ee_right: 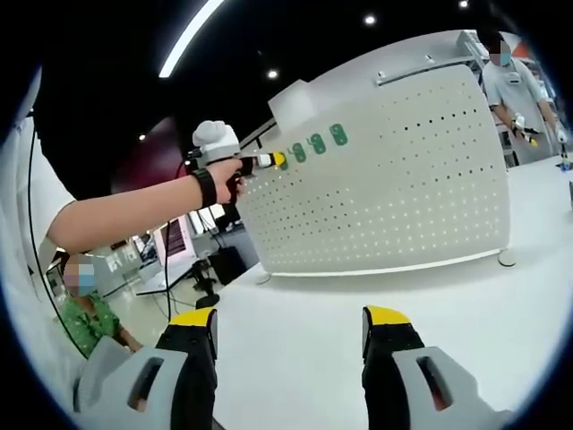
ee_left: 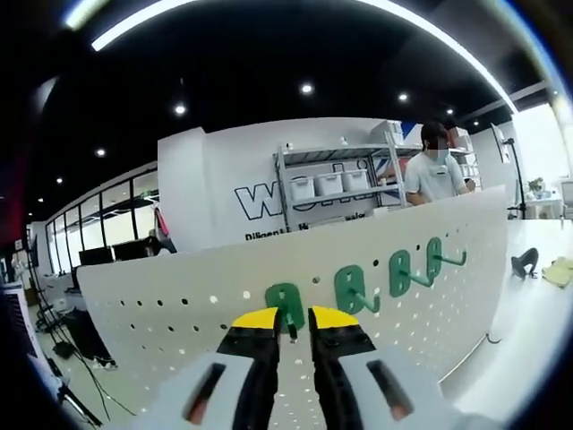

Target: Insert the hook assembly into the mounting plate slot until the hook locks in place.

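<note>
Yellow-tipped jaws of the left gripper (ee_left: 293, 324) are seen nearest in the left gripper view, drawn narrow, with a thin dark stem between the tips. That stem belongs to the green hook assembly (ee_left: 285, 303), whose green base lies flat against the mounting plate (ee_left: 161, 300), a large white perforated panel standing upright on a white table (ee_left: 528, 331). Whether the hook is fully seated in its slot cannot be told.

Three more green hooks (ee_left: 400, 271) are seen on the panel in a row beside the held one, each with its arm sticking out from the face.

In the right gripper view the whole panel (ee_right: 394, 170) is shown from farther off: its curved foot resting on the table (ee_right: 295, 358), its top edge, and the near side edge just past the hooks (ee_right: 315, 143). From there the left gripper (ee_right: 273, 160) is seen held in the person's hand (ee_right: 222, 176), its yellow tip against the panel's upper corner.

The right gripper (ee_right: 291, 331) is held well apart from the panel, jaws spread wide with nothing between them, over bare tabletop that lies open in front of the panel.

Behind the panel, a person (ee_left: 433, 172) stands near a metal shelf rack (ee_left: 327, 184).
</note>
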### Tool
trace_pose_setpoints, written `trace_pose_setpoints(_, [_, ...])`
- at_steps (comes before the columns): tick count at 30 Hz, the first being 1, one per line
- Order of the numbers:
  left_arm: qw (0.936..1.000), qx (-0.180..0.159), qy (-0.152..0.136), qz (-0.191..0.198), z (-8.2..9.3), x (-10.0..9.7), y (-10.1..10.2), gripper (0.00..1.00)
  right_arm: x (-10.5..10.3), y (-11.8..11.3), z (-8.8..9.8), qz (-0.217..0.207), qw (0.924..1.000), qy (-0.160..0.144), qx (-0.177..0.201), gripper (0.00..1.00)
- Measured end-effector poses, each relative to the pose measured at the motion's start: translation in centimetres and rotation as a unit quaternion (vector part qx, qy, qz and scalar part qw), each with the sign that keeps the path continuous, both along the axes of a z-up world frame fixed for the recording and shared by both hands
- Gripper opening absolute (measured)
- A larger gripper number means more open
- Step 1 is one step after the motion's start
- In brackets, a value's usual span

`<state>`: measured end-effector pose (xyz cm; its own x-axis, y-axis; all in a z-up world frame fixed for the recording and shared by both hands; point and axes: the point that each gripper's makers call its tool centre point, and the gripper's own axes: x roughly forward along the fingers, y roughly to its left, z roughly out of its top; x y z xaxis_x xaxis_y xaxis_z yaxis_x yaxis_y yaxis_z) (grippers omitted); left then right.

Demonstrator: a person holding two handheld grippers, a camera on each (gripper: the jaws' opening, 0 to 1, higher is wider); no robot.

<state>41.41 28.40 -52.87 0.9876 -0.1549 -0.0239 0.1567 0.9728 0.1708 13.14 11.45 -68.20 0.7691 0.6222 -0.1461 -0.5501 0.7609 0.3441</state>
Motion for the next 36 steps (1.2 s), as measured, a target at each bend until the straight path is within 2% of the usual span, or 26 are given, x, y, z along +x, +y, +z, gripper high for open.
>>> trace_pose_setpoints(2, [0.9999, 0.01, -0.007, 0.01, 0.2, -0.2, 0.6, 0.06, 0.0, 0.0, 0.0, 0.001, 1.0, 0.0, -0.001, 0.67])
trace_pose_setpoints(6, [0.9998, 0.015, -0.008, 0.005, 0.3, -0.2, 0.4, 0.05, 0.0, 0.1, 0.1, 0.0, 1.0, -0.001, 0.002, 0.67])
trace_pose_setpoints(9, [0.9999, 0.0, -0.008, 0.008, 0.3, -0.2, 0.5, 0.05, -0.1, 0.1, 0.1, 0.001, 1.0, -0.001, 0.001, 0.67])
trace_pose_setpoints(11, [1.0, 0.001, -0.006, 0.005, 0.3, -0.2, 0.5, 0.06, -0.1, 0.1, 0.3, 0.002, 1.0, -0.003, 0.001, 0.67])
trace_pose_setpoints(17, [0.9997, 0.008, 0.02, -0.007, -0.9, -0.8, 0.4, 0.05, 0.0, 0.3, 0.5, 0.005, 1.0, -0.008, -0.003, 0.67])
trace_pose_setpoints(23, [0.9993, 0.017, 0.007, -0.031, -0.7, -1.7, -0.3, 0.15, 0.0, 0.8, 1.0, 0.014, 0.9996, -0.02, -0.011, 0.67])
trace_pose_setpoints(31, [0.9981, 0.021, 0.018, -0.055, -1.8, -3.0, -0.6, 0.23, -0.2, 1.2, 1.5, 0.026, 0.9991, -0.025, -0.021, 0.69])
trace_pose_setpoints(33, [0.9979, 0.008, 0.018, -0.062, -1.8, -3.7, -0.7, 0.24, -0.3, 1.2, 1.6, 0.027, 0.9988, -0.032, -0.024, 0.69])
trace_pose_setpoints(36, [0.9973, 0.011, 0.017, -0.07, -2.1, -4.5, -0.8, 0.27, -0.3, 1.1, 1.7, 0.028, 0.9989, -0.029, -0.025, 0.69])
